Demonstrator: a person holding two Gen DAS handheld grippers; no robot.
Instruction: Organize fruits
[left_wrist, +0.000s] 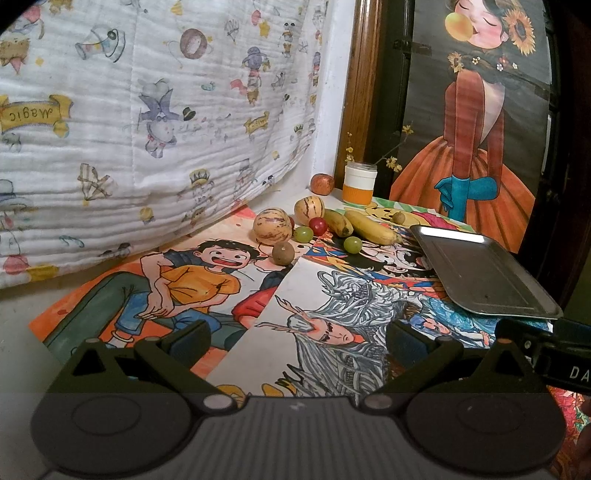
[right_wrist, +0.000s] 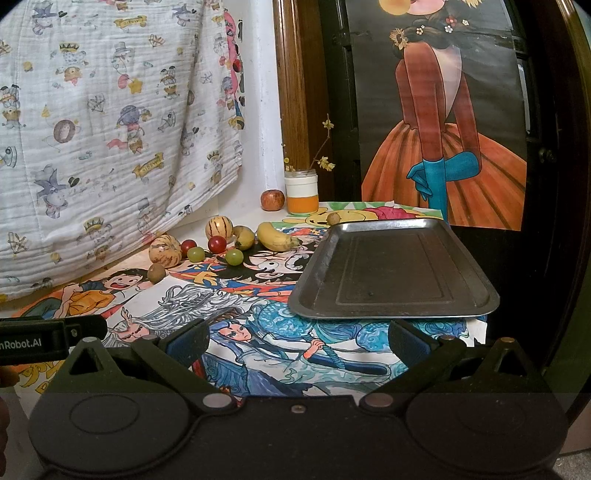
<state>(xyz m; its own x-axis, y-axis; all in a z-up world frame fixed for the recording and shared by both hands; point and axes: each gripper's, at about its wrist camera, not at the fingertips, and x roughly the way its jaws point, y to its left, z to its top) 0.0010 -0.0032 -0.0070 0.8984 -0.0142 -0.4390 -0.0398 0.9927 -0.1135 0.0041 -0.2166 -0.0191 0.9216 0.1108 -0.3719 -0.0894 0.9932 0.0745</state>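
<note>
Fruits lie in a loose group at the back of the table: two striped melons (left_wrist: 272, 225) (right_wrist: 165, 251), two bananas (left_wrist: 373, 227) (right_wrist: 277, 236), red and green grapes (left_wrist: 317, 225) (right_wrist: 217, 244), and a brown round fruit (left_wrist: 283, 253) (right_wrist: 156, 273). An apple (left_wrist: 322, 183) (right_wrist: 272, 199) sits by the wall. An empty metal tray (left_wrist: 480, 273) (right_wrist: 391, 269) lies at the right. My left gripper (left_wrist: 299, 339) is open and empty, well short of the fruits. My right gripper (right_wrist: 299, 341) is open and empty, just before the tray's near edge.
A jar with an orange band (left_wrist: 360, 182) (right_wrist: 301, 192) holds yellow flower twigs at the back. Cartoon posters (left_wrist: 207, 280) (right_wrist: 258, 332) cover the tabletop. A printed quilt (left_wrist: 147, 110) hangs at the left. A small brown fruit (right_wrist: 334, 218) lies behind the tray.
</note>
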